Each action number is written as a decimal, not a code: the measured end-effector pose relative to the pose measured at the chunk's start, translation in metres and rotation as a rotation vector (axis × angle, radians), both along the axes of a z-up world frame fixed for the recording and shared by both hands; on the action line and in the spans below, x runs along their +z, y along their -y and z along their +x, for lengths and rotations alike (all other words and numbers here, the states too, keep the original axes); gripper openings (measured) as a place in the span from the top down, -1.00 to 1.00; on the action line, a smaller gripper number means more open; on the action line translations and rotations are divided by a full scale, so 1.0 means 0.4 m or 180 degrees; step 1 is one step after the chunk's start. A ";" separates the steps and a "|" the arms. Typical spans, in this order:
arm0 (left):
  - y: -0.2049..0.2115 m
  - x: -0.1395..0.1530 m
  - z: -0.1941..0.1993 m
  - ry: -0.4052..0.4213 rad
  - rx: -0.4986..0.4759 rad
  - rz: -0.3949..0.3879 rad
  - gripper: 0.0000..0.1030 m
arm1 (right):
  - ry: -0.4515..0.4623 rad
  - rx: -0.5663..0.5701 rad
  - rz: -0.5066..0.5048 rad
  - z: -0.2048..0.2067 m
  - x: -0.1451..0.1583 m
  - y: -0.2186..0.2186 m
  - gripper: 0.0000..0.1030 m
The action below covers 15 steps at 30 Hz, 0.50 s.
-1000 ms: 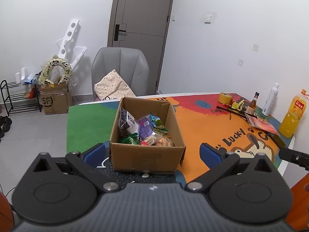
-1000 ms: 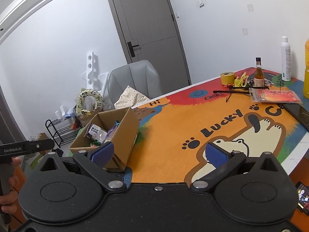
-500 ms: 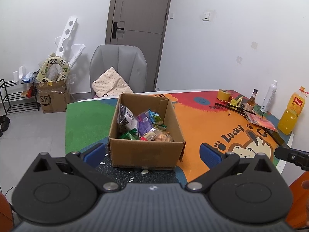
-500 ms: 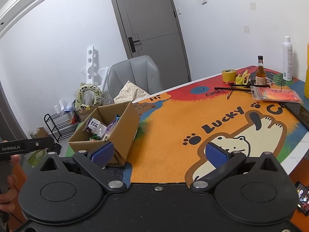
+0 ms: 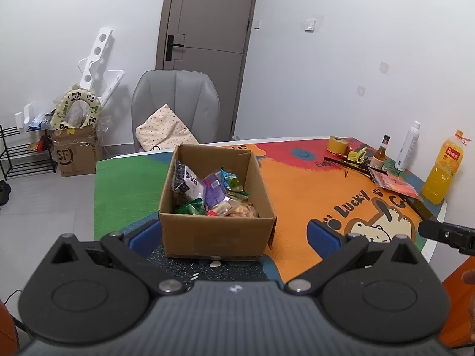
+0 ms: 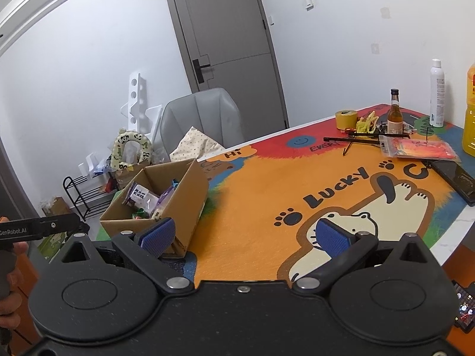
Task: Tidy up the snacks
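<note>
The walls (image 5: 59, 29) are plain white, with a grey door (image 5: 207, 44) in the corner. A grey chair (image 5: 175, 103) holding a dotted cushion (image 5: 163, 136) stands behind the desk (image 5: 124, 184). The floor (image 5: 44, 201) is pale grey; a black wire rack (image 5: 20, 157) stands beside the left wall.

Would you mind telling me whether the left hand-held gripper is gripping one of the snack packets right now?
No, the left hand-held gripper is open and empty, and the snack packets lie inside the cardboard box.

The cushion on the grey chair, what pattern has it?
The cushion is cream with small dark dots, clearest in the left wrist view.
</note>
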<state>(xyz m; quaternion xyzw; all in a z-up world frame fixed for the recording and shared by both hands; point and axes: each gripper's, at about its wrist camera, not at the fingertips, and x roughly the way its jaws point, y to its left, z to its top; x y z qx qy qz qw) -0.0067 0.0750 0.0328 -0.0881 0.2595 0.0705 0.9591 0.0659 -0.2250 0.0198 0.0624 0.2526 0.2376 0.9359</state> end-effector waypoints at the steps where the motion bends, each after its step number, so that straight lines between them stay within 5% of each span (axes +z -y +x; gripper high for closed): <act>1: 0.003 0.000 0.000 0.0000 -0.0008 0.0010 -1.00 | -0.0001 0.0001 -0.0001 0.000 0.000 0.000 -1.00; 15: 0.017 0.006 0.002 0.0013 -0.0045 0.0034 -1.00 | 0.0029 -0.0031 -0.0030 0.002 0.009 0.006 -1.00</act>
